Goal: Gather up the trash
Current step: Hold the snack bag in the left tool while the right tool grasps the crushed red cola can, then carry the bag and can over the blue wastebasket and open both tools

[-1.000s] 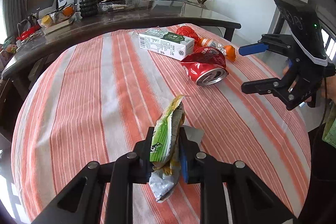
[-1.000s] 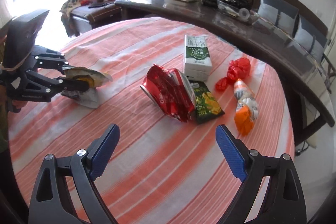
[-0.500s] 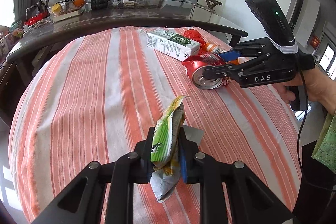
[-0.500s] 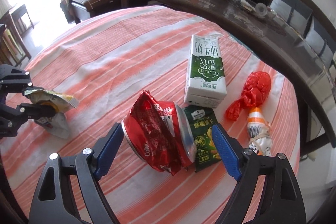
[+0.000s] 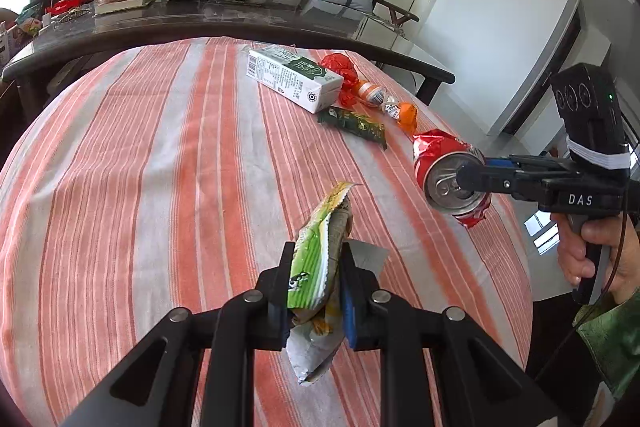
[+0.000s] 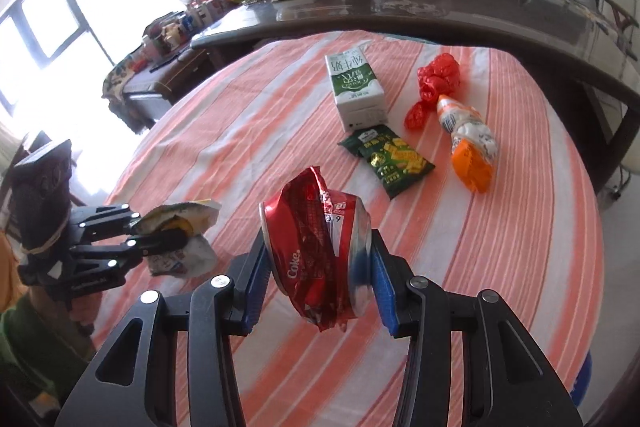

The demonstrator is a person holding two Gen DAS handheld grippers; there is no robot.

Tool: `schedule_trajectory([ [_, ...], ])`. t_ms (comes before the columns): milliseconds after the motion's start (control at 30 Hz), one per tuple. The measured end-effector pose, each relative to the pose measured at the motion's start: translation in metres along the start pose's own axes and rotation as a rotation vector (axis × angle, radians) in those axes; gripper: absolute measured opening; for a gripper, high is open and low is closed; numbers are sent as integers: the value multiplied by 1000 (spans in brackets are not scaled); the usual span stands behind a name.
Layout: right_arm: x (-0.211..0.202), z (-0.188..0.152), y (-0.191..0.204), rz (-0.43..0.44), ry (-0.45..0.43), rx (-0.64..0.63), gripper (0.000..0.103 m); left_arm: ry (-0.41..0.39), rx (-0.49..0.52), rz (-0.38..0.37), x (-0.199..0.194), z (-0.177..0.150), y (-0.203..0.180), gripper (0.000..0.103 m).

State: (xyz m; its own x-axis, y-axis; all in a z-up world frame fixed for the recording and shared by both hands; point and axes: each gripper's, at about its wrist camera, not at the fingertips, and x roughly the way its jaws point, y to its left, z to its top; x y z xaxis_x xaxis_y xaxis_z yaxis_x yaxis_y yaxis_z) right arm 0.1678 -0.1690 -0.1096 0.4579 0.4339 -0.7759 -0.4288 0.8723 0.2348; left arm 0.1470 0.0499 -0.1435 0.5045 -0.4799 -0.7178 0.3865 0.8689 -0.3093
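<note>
Over the striped table (image 6: 500,247), right gripper (image 6: 318,263) now closing its jaws around the crushed red can (image 6: 316,247), lifted clear of where it sat beside the green packet (image 6: 386,157) a second ago. Left gripper (image 5: 314,291) still pinching the snack wrapper (image 5: 318,267). Two bits bagged, milk carton (image 6: 354,89) and friends left to go.

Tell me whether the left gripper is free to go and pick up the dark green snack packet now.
Probably not. The left gripper is shut on a green wrapper, so its jaws are occupied. The path over the striped tablecloth to the dark green snack packet looks open.

"Coke" and a "9" show on the crushed red can (image 6: 316,251); "DAS" marks the right gripper (image 5: 460,183).
</note>
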Motion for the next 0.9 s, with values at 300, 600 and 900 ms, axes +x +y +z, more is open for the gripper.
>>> schedule_trajectory([
  [300, -36, -56, -16, -35, 12, 118, 47, -14, 10, 48, -2, -6, -55, 20],
  [600, -68, -78, -40, -70, -57, 203, 48, -11, 57, 79, 10, -4, -111, 20],
  [900, -85, -87, -53, -105, -94, 225, 48, -20, 125, 141, 16, 3, -145, 19],
])
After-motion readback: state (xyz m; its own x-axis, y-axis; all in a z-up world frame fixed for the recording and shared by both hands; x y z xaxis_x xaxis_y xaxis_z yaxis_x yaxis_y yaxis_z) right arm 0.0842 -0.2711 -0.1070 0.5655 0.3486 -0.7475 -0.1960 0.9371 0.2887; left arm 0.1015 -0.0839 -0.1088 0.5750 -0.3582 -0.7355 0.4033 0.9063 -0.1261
